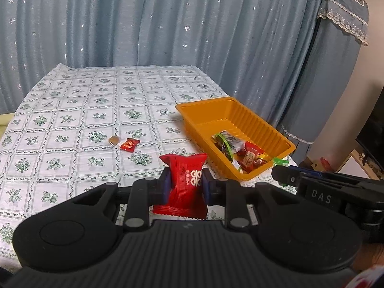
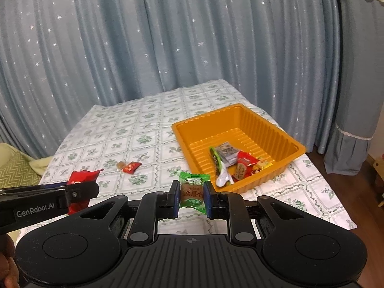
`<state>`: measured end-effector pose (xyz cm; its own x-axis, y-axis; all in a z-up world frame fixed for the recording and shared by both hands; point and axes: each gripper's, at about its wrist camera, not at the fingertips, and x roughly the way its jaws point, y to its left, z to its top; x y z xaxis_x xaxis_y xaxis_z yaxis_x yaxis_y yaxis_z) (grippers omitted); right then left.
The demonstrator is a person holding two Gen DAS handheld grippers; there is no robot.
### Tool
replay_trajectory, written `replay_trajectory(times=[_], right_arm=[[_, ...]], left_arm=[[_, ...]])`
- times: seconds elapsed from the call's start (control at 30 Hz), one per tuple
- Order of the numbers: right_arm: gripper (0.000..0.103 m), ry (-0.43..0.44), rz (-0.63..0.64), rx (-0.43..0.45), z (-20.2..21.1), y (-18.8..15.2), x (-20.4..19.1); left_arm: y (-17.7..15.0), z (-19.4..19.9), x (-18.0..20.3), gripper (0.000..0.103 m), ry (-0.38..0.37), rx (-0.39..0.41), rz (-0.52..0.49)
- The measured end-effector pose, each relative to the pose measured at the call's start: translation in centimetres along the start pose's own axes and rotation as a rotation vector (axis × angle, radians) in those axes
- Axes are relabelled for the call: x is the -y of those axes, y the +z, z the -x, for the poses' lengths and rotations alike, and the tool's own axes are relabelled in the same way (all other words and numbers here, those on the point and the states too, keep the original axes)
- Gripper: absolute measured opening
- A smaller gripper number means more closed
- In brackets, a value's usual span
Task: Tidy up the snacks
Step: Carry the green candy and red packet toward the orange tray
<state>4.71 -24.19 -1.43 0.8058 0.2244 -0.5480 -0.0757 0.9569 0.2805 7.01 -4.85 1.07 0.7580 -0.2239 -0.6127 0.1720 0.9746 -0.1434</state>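
Observation:
My left gripper [image 1: 186, 186] is shut on a large red snack packet [image 1: 184, 184] and holds it above the table, left of the orange tray [image 1: 264, 120]. My right gripper [image 2: 192, 196] is shut on a green-wrapped candy [image 2: 193, 192], just in front of the orange tray [image 2: 276, 129]. The tray holds several wrapped snacks [image 2: 237, 163]. A small red candy [image 1: 129, 144] and a brown candy [image 1: 113, 140] lie on the tablecloth; they also show in the right wrist view, the red candy [image 2: 130, 166] beside the brown candy [image 2: 120, 165]. The left gripper with its red packet [image 2: 81, 180] shows at left.
The table has a white cloth with green flower squares [image 1: 84, 120]. Blue starred curtains [image 1: 168, 24] hang behind it. A covered tall appliance [image 1: 331, 72] stands at right. A pale cushion [image 2: 14, 170] lies at the table's left. The right gripper body [image 1: 324, 192] shows near the tray's front corner.

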Motion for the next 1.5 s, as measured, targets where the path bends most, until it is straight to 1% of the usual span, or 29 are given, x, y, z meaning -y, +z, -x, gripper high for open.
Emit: replay_trajectory(times=[0.57, 0.83, 1.0, 1.17, 1.5], right_arm=[[0.021, -0.041, -0.029, 0.005, 0.2, 0.2, 2.1], [0.021, -0.057, -0.044, 0.011, 0.3, 0.4, 3.1], [0.021, -0.071, -0.047, 0.013, -0.3, 0.9, 4.0], [0.021, -0.080, -0.057, 0.022, -1.2, 2.0, 5.3], [0.021, -0.089, -0.066, 0.018, -4.3, 4.7, 7.7]], left_arm=[[0.1, -0.8, 1.5, 0.023, -0.032, -0.006, -0.020], [0.4, -1.8, 2.6, 0.023, -0.059, -0.012, -0.031], [1.0, -3.2, 3.6, 0.023, -0.075, -0.018, -0.039], [2.1, -4.7, 4.4, 0.023, -0.088, -0.020, -0.038], [4.6, -9.2, 5.8, 0.023, -0.117, -0.042, -0.024]])
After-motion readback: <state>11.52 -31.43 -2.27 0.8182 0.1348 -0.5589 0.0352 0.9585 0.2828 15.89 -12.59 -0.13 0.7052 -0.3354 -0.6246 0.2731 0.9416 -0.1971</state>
